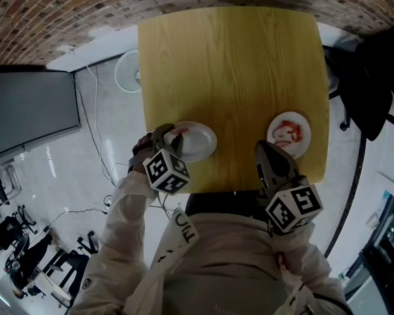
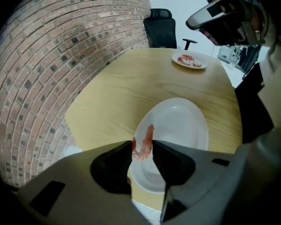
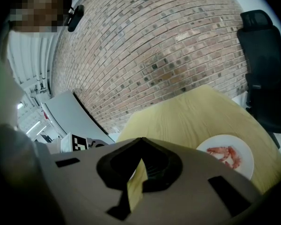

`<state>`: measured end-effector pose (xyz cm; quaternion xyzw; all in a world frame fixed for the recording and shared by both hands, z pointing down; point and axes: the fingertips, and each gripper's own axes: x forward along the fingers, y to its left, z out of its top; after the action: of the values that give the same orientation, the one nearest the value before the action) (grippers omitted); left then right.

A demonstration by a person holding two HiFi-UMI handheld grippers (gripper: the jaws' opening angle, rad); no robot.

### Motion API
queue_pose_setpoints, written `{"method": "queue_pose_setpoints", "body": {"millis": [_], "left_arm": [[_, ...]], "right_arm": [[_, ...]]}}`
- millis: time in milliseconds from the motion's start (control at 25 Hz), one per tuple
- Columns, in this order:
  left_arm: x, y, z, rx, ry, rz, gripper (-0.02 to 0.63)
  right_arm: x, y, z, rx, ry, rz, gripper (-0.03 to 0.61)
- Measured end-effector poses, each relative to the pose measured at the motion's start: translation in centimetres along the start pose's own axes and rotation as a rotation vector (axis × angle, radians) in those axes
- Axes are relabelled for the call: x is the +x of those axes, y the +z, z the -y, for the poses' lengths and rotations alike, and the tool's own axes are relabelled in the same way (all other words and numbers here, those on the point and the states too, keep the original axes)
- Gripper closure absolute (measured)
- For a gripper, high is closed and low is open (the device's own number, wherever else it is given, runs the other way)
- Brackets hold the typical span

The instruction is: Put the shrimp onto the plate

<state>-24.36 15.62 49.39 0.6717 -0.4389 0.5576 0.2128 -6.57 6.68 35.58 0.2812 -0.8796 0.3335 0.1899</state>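
A pink shrimp (image 2: 144,144) hangs between the tips of my left gripper (image 2: 143,146), which is shut on it just above the near rim of an empty white plate (image 2: 180,125). In the head view that plate (image 1: 200,143) lies at the table's near left, with the left gripper (image 1: 172,136) over its left edge. A second white plate (image 1: 301,147) at the near right carries several shrimp (image 1: 287,131). My right gripper (image 1: 266,153) hovers just left of it, shut and empty. In the right gripper view its tips (image 3: 140,140) meet, and the shrimp plate (image 3: 246,162) lies to the right.
The wooden table (image 1: 230,64) stands against a curved brick wall (image 2: 61,55). A black office chair (image 3: 264,64) stands at its far right side. A white fan (image 1: 127,71) and cables lie on the floor to the left, beside a grey panel (image 1: 26,110).
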Motion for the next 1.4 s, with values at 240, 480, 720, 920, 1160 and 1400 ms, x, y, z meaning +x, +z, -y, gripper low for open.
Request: {"method": "queue_pose_setpoints", "body": {"millis": [240,480,720,920,1160,1400], "left_arm": [[-0.6,1.1,0.5,-0.005,-0.002,0.016,0.474],[-1.1,3.6,1.9,0.0,-0.021,0.041,0.474],[-0.9,6.5,4.3,0.022,-0.046,0.052,0.474],[-1.3,9.3,6.6,0.026,-0.085,0.063,0.474],[-1.1,13.6,9.0,0.025,-0.106,0.111,0.474],[-0.9,17.9,12.4,-0.015,-0.147,0.139,0.474]], "right_arm": [[-0.9,0.1,0.5,0.008,-0.005,0.014,0.554],[-2.7,0.4,1.9,0.022,-0.028,0.034,0.555],[-5.3,0.4,4.4,0.045,-0.06,0.059,0.555],[-7.9,0.2,6.7,0.065,-0.087,0.074,0.554],[-10.3,1.0,9.7,0.078,-0.118,0.09,0.554],[-12.4,1.5,12.4,0.09,-0.138,0.11,0.554]]}}
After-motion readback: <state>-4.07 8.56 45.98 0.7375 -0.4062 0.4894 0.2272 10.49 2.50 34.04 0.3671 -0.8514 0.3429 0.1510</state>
